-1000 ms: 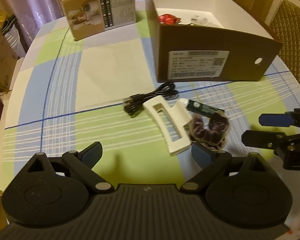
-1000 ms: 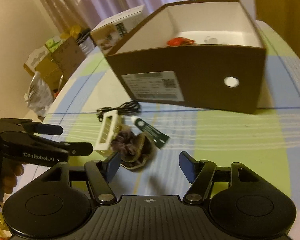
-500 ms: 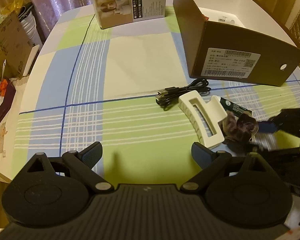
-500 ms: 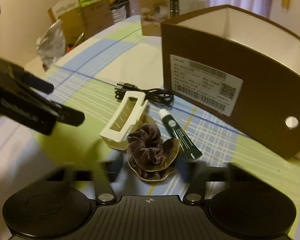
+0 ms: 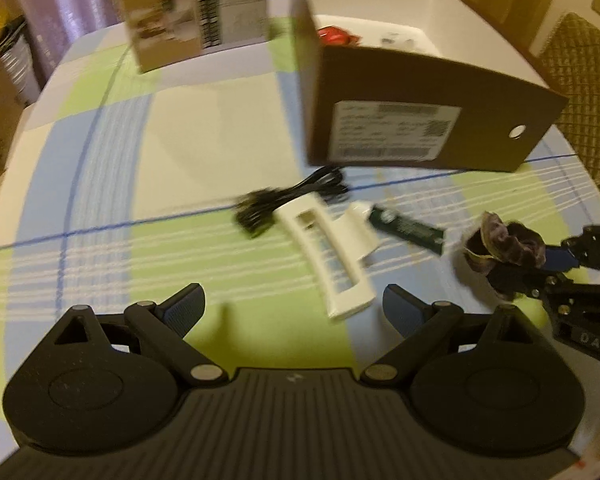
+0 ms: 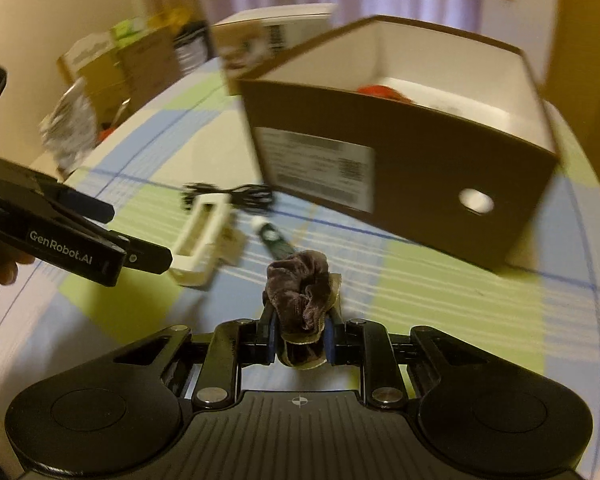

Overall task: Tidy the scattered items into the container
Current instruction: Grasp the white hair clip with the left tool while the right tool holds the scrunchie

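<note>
My right gripper is shut on a brown velvet scrunchie, lifted above the checked tablecloth; the left wrist view shows the scrunchie at the right, held in that gripper. The brown cardboard box, white inside, stands ahead with a red item in it. On the cloth lie a white hair claw clip, a dark green tube and a coiled black cable. My left gripper is open and empty, just short of the clip.
A printed carton stands at the table's far side, left of the box. Cardboard boxes and bags crowd the floor beyond the table's left edge. A woven chair back rises at the right.
The right gripper closed on the scrunchie and lifted it off the cloth, away from the clip and tube. The left gripper stayed open near the clip.
</note>
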The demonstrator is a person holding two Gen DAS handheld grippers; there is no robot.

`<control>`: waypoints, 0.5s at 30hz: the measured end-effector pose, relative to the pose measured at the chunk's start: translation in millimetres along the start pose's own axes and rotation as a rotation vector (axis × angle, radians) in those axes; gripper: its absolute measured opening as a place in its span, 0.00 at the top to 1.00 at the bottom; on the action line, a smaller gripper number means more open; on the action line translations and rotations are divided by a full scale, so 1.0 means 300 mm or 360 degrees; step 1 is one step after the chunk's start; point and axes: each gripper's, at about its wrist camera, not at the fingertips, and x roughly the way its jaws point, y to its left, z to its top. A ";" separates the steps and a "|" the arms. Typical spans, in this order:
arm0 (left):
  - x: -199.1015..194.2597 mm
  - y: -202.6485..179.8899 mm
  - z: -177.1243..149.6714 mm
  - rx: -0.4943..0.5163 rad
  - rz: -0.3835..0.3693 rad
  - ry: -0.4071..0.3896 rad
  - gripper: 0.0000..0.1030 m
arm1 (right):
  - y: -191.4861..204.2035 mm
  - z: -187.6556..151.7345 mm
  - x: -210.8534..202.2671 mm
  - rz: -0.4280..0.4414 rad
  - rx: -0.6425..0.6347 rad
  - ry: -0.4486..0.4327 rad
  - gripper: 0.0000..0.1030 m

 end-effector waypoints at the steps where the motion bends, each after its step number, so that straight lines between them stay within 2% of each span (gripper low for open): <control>1: 0.013 -0.015 0.011 0.0008 -0.0007 -0.0011 0.09 | -0.019 -0.005 -0.010 -0.0021 0.0030 0.0003 0.81; 4: 0.055 -0.047 0.036 0.0022 -0.0025 -0.0024 0.09 | -0.073 -0.021 -0.031 -0.0073 0.0115 0.0009 0.81; 7: 0.097 -0.066 0.052 0.0047 0.0010 -0.0025 0.12 | -0.110 -0.037 -0.048 -0.0120 0.0160 0.0014 0.81; 13: 0.161 -0.073 0.062 0.0041 0.0068 0.0022 0.34 | -0.151 -0.060 -0.068 -0.0149 0.0204 0.0012 0.81; 14: 0.165 -0.073 0.060 0.0036 0.0063 0.0022 0.40 | -0.152 -0.062 -0.070 -0.0149 0.0205 0.0013 0.81; 15: 0.166 -0.073 0.056 0.0035 0.0051 0.0020 0.51 | -0.153 -0.063 -0.070 -0.0147 0.0206 0.0013 0.81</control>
